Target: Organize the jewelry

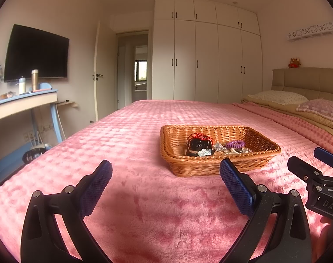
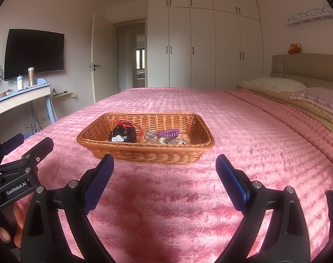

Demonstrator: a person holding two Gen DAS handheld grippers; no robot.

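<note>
A woven wicker basket [image 1: 210, 168] [image 2: 144, 154] sits on the pink bedspread. It holds a black pouch with a red cord [image 1: 199, 145] [image 2: 123, 133], a purple coil hair tie [image 1: 235, 144] [image 2: 168, 133], and a small heap of clear and beaded jewelry [image 1: 229, 150] [image 2: 166, 140]. My left gripper [image 1: 166, 171] is open and empty, low over the bed, short of the basket's near left corner. My right gripper [image 2: 164, 165] is open and empty, just short of the basket's near rim. Each gripper shows at the edge of the other's view.
The pink bedspread [image 1: 144, 197] [image 2: 254, 142] spreads all around the basket. Pillows [image 2: 275, 84] and a headboard lie at the far right. A desk with bottles [image 2: 24, 94] and a wall TV [image 2: 32, 53] stand at the left. White wardrobes [image 2: 201, 43] fill the back wall.
</note>
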